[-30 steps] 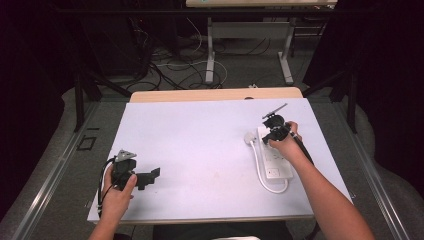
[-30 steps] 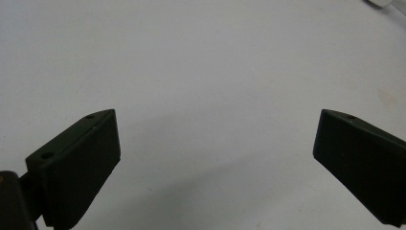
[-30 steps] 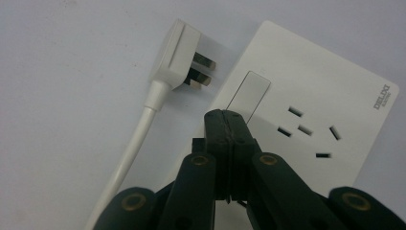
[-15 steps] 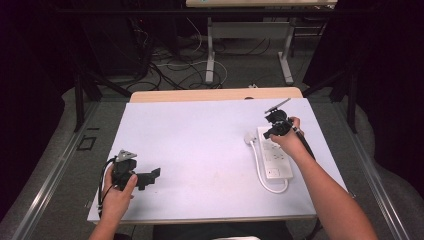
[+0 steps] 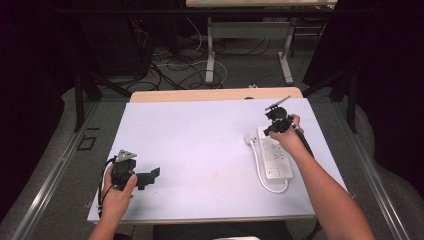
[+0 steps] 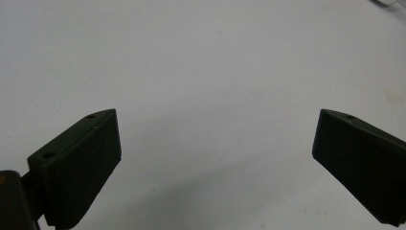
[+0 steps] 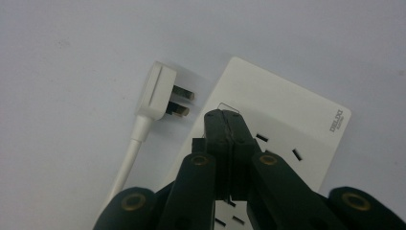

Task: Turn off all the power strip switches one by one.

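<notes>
The right gripper [image 7: 229, 125] is hovering with its jaws pressed together on nothing, tips over the near end of the white power strip [image 7: 287, 124], at the right of the high view. The strip is carrying grey lettering that seems to read "DELIXI". Its white plug [image 7: 160, 93] is lying just beside it on the table [image 5: 200, 135]. At lower left, the left gripper [image 5: 150, 176] is resting with jaws spread wide and empty.

Near sockets of the power strip [image 7: 268, 124] behind the closed right hand-held gripper [image 7: 229, 125]
</notes>
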Demonstrator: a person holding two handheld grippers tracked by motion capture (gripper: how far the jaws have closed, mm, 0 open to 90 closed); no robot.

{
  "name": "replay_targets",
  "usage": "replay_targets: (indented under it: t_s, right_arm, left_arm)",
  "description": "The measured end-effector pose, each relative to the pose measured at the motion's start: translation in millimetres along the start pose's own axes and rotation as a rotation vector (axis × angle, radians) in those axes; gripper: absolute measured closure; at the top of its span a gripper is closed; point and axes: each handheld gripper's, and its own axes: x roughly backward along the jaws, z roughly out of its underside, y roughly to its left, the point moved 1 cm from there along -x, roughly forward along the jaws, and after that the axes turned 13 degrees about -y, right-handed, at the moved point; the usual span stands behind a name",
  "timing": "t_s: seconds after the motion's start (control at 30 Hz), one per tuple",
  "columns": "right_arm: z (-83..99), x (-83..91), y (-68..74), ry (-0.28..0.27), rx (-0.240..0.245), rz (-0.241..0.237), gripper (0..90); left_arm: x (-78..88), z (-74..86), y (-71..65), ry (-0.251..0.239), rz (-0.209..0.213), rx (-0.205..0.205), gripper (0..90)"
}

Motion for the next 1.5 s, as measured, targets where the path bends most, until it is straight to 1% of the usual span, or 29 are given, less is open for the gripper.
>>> replay_targets:
  t_s: [0.03, 0.07, 0.1, 0.13, 0.17, 0.2, 0.23, 0.3, 0.33, 0.37, 0.43, 0.47, 0.5, 0.53, 0.57, 0.6, 0.67, 0.7, 0.8, 0.93, 0.97, 1.0, 1.03, 1.07, 1.1, 1.3, 1.37, 1.5]
  right_arm:
    - [0.0, -2.1, 0.6, -0.031, -0.006, -0.006, 90.0]
    - [-0.7, -2.4, 0.0, -0.025, 0.004, 0.001, 90.0]
    - [-1.6, -2.7, 1.2, -0.023, -0.008, -0.002, 90.0]
    - [-2.2, -4.0, 1.2, -0.036, -0.002, -0.001, 90.0]
    - [-2.7, -4.5, 0.8, -0.038, 0.011, -0.003, 90.0]
    - [-3.2, -5.9, 1.1, -0.047, 0.004, -0.004, 90.0]
    - [-4.3, -6.0, 1.7, -0.035, -0.003, 0.005, 90.0]
    - [-5.3, -7.7, 1.9, -0.039, -0.006, 0.01, 90.0]
    - [-5.8, -8.3, 2.0, -0.038, -0.009, 0.013, 90.0]
    - [-6.1, -9.1, 1.9, -0.039, -0.011, 0.017, 90.0]
    - [-6.6, -10.3, 1.7, -0.035, -0.012, 0.018, 90.0]
    - [-6.7, -11.8, 1.8, -0.039, -0.013, 0.019, 90.0]
    - [-6.2, -13.5, 1.5, -0.05, -0.012, 0.01, 90.0]
    - [-6.4, -13.7, 1.7, -0.032, -0.011, 0.024, 90.0]
    - [-6.1, -14.5, 1.7, -0.029, -0.009, 0.024, 90.0]
    - [-6.1, -16.1, 1.3, -0.035, -0.006, 0.023, 90.0]
    - [-6.4, -17.4, 1.3, -0.029, -0.015, 0.025, 90.0]
    - [-6.3, -18.2, 0.8, -0.03, -0.01, 0.026, 90.0]
    - [-6.8, -20.6, 0.8, -0.029, -0.016, 0.03, 90.0]
    - [-6.3, -23.6, 0.0, -0.042, -0.018, 0.028, 90.0]
    - [-6.8, -23.1, 0.4, -0.018, -0.023, 0.035, 90.0]
    - [-7.2, -22.6, 0.6, 0.001, -0.022, 0.042, 90.0]
    - [-6.5, -24.1, 0.4, -0.019, -0.022, 0.035, 90.0]
    - [-6.4, -24.8, 0.2, -0.026, -0.018, 0.035, 90.0]
    - [-6.3, -25.0, 0.6, -0.024, -0.026, 0.037, 90.0]
    - [-6.0, -26.7, -0.7, -0.021, -0.012, 0.044, 90.0]
    - [-5.3, -27.5, -0.3, -0.014, -0.015, 0.042, 90.0]
    - [-5.3, -27.9, 0.4, -0.018, -0.013, 0.043, 90.0]
  left_arm:
    - [0.1, 0.0, 0.2, 0.0, -0.005, -0.004, 2.7]
    - [0.0, 0.2, 0.3, -0.001, -0.007, -0.006, 2.8]
    - [-0.2, 0.5, 0.3, -0.001, -0.008, -0.004, 2.8]
    - [-0.2, 0.6, 0.5, 0.0, -0.009, -0.004, 2.8]
    - [-0.2, 0.7, 0.6, 0.0, -0.009, -0.005, 2.7]
    - [-0.2, 0.7, 0.8, -0.001, -0.009, -0.005, 2.8]
    - [-0.1, 0.7, 0.9, -0.001, -0.009, -0.005, 2.8]
    - [-0.4, 0.9, 1.1, -0.007, -0.006, -0.002, 2.7]
    - [0.0, 0.6, 1.5, -0.001, -0.004, -0.001, 2.8]
    - [-0.5, 1.1, 1.3, -0.008, -0.006, 0.003, 2.7]
    - [-0.4, 1.1, 1.6, -0.007, -0.006, 0.005, 2.7]
    - [-0.4, 1.1, 1.7, -0.008, -0.005, 0.006, 2.8]
    - [-0.3, 1.0, 1.7, -0.007, -0.004, 0.007, 2.7]
    - [-0.3, 1.0, 1.7, -0.006, -0.004, 0.007, 2.7]
    - [-0.4, 1.1, 1.8, -0.006, -0.005, 0.006, 2.8]
    - [-0.4, 1.1, 1.8, -0.005, -0.004, 0.007, 2.8]
    - [-0.2, 1.0, 2.2, -0.004, -0.002, 0.005, 2.8]
    - [-0.1, 1.0, 2.2, -0.005, -0.002, 0.006, 2.8]
    - [0.0, 0.9, 2.4, -0.008, -0.004, 0.007, 2.8]
    - [-0.1, 1.1, 2.4, -0.006, -0.003, 0.008, 2.8]
    - [-0.2, 1.3, 1.9, -0.007, -0.001, 0.017, 2.8]
    - [-0.3, 1.3, 2.0, -0.008, 0.0, 0.017, 2.8]
    - [-0.3, 1.2, 2.0, -0.008, 0.0, 0.017, 2.8]
    - [-0.2, 1.2, 2.1, -0.008, 0.0, 0.017, 2.8]
    - [-0.2, 1.3, 2.1, -0.008, 0.0, 0.017, 2.8]
    - [-0.2, 1.3, 2.1, -0.008, -0.001, 0.019, 2.8]
    - [-0.2, 1.4, 2.2, -0.007, 0.0, 0.019, 2.8]
    - [-0.2, 1.4, 2.1, -0.008, 0.0, 0.019, 2.8]
